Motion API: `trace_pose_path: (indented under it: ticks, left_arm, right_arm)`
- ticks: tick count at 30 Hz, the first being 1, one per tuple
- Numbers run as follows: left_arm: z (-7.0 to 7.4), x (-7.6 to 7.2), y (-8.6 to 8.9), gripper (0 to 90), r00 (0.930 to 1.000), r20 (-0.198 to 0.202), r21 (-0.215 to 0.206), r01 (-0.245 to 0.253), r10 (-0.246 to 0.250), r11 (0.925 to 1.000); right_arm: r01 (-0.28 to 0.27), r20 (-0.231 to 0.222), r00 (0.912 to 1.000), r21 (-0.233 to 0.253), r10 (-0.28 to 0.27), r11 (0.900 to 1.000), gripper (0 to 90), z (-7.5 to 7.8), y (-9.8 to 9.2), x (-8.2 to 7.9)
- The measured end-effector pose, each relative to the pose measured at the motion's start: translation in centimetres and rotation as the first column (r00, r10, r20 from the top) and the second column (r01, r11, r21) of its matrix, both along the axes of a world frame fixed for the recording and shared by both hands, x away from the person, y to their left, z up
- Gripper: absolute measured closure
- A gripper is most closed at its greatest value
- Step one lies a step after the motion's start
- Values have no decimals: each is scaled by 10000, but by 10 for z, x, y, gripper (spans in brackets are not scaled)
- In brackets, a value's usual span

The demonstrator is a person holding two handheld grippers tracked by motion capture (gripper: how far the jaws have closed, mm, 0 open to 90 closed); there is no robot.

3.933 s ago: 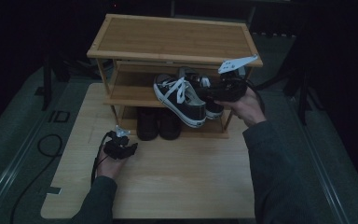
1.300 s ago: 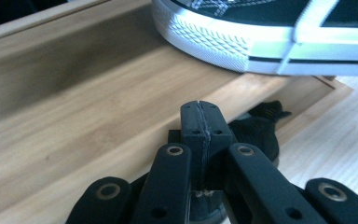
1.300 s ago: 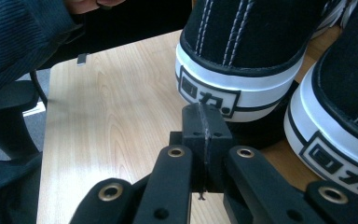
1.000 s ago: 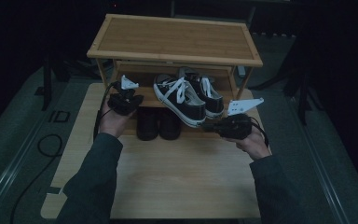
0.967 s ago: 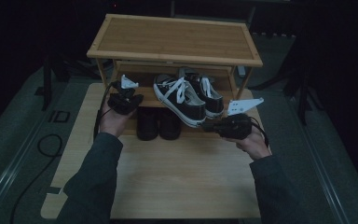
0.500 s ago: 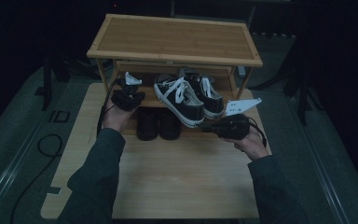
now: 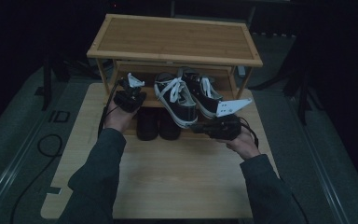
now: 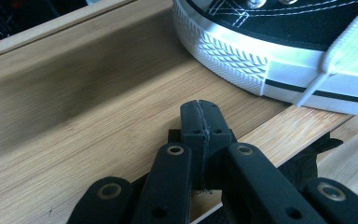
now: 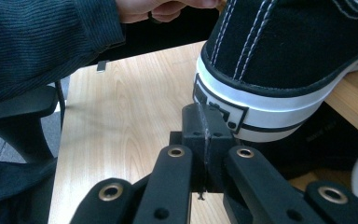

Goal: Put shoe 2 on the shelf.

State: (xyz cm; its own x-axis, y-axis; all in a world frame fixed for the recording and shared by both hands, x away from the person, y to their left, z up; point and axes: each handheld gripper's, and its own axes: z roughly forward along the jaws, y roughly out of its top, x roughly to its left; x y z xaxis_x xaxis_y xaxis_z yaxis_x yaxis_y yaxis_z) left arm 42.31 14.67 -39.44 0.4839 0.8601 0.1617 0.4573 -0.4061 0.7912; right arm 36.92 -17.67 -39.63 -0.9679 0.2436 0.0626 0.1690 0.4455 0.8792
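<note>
A pair of black sneakers with white soles and laces [image 7: 182, 95] sits on the middle shelf of a bamboo shoe rack [image 7: 175, 39]. My left gripper [image 7: 129, 95] hovers at that shelf's left end, shut and empty, just left of a sneaker's white toe cap [image 8: 242, 56]. In its own view the jaws [image 8: 199, 122] press together above the shelf board. My right gripper [image 7: 200, 127] is low at the rack's front right, shut on nothing, its tip [image 9: 203, 126] right by the heel [image 9: 261, 100] of the overhanging sneaker.
A pair of dark shoes [image 7: 157, 125] stands on the bottom level under the sneakers. The rack rests on a wooden table [image 7: 168, 177] with open board in front. A black cable [image 7: 46, 144] loops on the floor at left.
My left gripper has edged right along the shelf toward the sneakers. My right gripper slid left toward the overhanging sneaker's heel. Both sneakers lie as before.
</note>
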Motion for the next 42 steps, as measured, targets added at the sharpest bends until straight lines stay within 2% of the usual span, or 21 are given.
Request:
trace_pose_path:
  ticks: [3, 7, 13, 24, 27, 30, 42]
  left_arm:
    - [-1, 0, 0, 900, 9999, -29, -327, -100, 99, 9994]
    - [-2, -1, 1, 900, 9998, 9, -507, -174, 174, 9986]
    - [-2, -1, 0, 900, 9998, 40, -458, -202, 204, 9987]
    - [-3, -1, 1, 900, 9999, 19, -612, -150, 152, 9980]
    - [-2, 0, 0, 900, 9997, -114, -657, -214, 207, 9976]
    - [0, -1, -2, 900, 9997, -135, -438, -231, 225, 9988]
    - [0, 0, -2, 900, 9995, -150, -524, -289, 282, 9982]
  right_arm:
    - [-111, 53, 9999, 4, 111, 9999, 900, -1, 6, 0]
    - [-396, 91, 9992, 250, 394, 9989, 900, -4, 13, 3]
    - [-595, 365, 9976, 374, 581, 9975, 900, -6, 26, 4]
    - [-913, 460, 9950, 487, 891, 9946, 900, -9, 40, 11]
    - [-908, 579, 9944, 379, 885, 9951, 900, -9, 42, 11]
    - [-897, 661, 9940, 339, 873, 9954, 900, -9, 44, 12]
    - [-868, 1045, 9909, 125, 850, 9962, 900, -8, 63, 14]
